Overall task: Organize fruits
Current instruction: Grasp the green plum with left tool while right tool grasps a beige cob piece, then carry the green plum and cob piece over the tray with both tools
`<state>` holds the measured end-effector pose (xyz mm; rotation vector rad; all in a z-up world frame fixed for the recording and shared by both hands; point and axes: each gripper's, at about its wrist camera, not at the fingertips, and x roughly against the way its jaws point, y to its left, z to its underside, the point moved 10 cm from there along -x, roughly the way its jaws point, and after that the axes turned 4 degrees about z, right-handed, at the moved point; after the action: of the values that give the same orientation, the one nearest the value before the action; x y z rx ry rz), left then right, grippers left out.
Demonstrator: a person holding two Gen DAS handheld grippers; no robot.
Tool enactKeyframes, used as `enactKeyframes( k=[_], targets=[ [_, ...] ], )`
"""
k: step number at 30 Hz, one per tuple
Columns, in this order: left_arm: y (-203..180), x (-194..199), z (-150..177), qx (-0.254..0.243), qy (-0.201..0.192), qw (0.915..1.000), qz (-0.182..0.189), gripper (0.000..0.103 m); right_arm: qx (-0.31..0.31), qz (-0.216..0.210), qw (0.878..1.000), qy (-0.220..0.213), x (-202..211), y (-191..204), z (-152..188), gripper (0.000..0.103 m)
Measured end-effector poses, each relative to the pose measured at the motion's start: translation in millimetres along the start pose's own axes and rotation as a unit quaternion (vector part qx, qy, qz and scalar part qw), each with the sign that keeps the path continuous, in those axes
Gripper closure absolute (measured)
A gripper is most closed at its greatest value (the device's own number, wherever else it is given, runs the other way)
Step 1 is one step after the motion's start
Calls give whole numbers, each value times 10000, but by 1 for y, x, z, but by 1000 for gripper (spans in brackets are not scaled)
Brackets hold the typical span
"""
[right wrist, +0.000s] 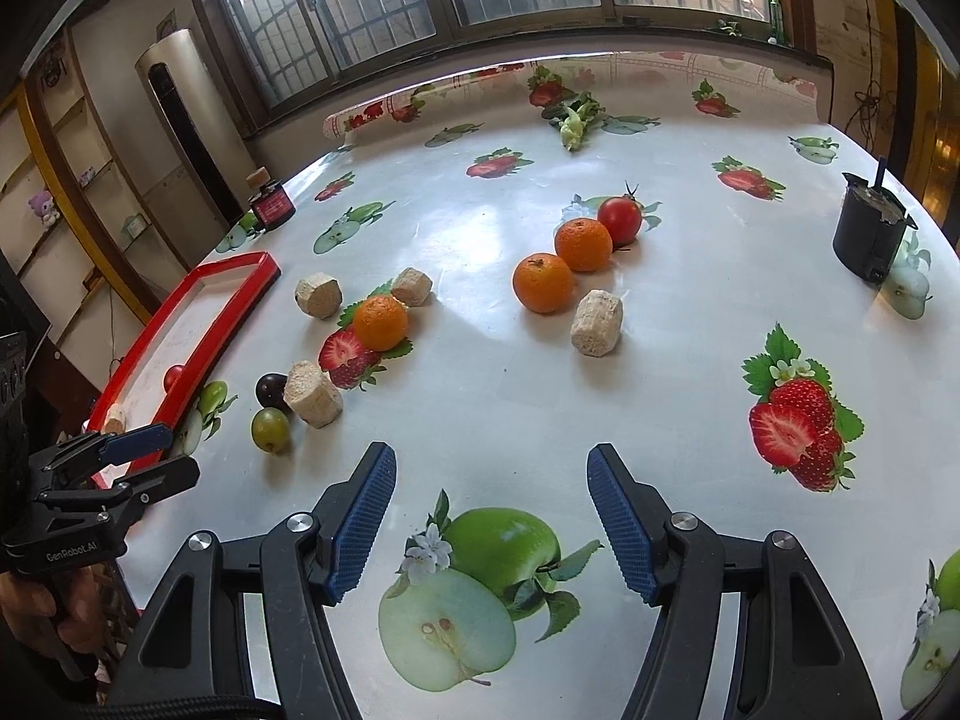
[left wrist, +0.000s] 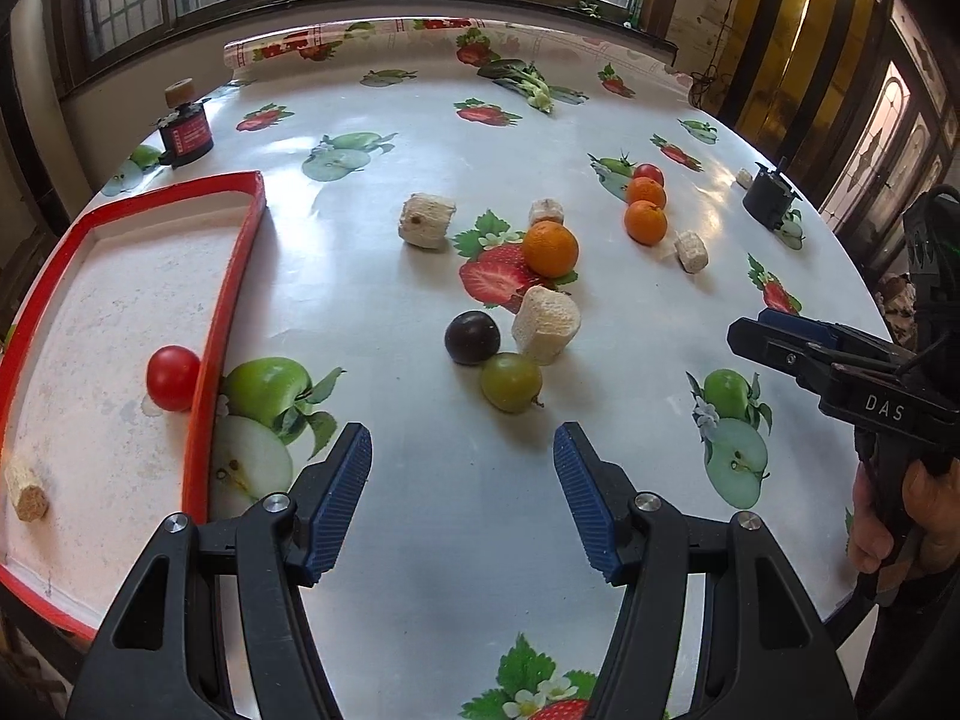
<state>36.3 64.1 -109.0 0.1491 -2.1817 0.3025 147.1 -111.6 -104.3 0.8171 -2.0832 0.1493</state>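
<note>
Hovering over the table (left wrist: 456, 540), the left claw (left wrist: 462, 456) is held well apart and empty, below the green grape (left wrist: 511, 381); the right claw (right wrist: 492, 480) is likewise spread, gripping nothing.

Red-rimmed tray (left wrist: 225, 276): near corner runs off the left wrist picture's left edge, left of the left gripper (left wrist: 462, 462).
Cherry tomato (right wrist: 174, 377) in tray: half hidden behind the rim in the right wrist view.
Red-labelled jar (right wrist: 273, 207): print too small to read.
</note>
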Motion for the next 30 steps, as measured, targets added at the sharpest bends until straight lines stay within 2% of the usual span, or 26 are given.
enactKeyframes(
  k=[6,9,11,13,21,24,25,30],
  targets=[
    [-15,-30,-14,-149,108,9998,83,43,120,-92,9999,-10,-6,9,-3,35],
    [-18,-40,-15,-97,259,9993,249,54,87,-73,9999,2,-9,5,-6,36],
    [-18,-46,-14,-52,384,9986,349,72,32,-55,10000,-1,-12,0,-9,37],
    [-16,-46,-15,-14,366,9987,358,79,-20,15,10000,-8,-17,-8,-13,37],
    [-16,-35,-10,78,307,9973,660,80,-112,631,9979,101,-54,-45,-40,44],
    [-13,-26,-9,57,208,9978,624,80,28,887,9960,57,-66,-51,-46,61],
    [-11,-23,-9,83,183,9978,634,80,51,880,9961,101,-66,-50,-45,75],
    [-2,-5,-10,154,6,9979,626,80,100,536,9985,-27,-46,-28,-36,76]
  ],
)
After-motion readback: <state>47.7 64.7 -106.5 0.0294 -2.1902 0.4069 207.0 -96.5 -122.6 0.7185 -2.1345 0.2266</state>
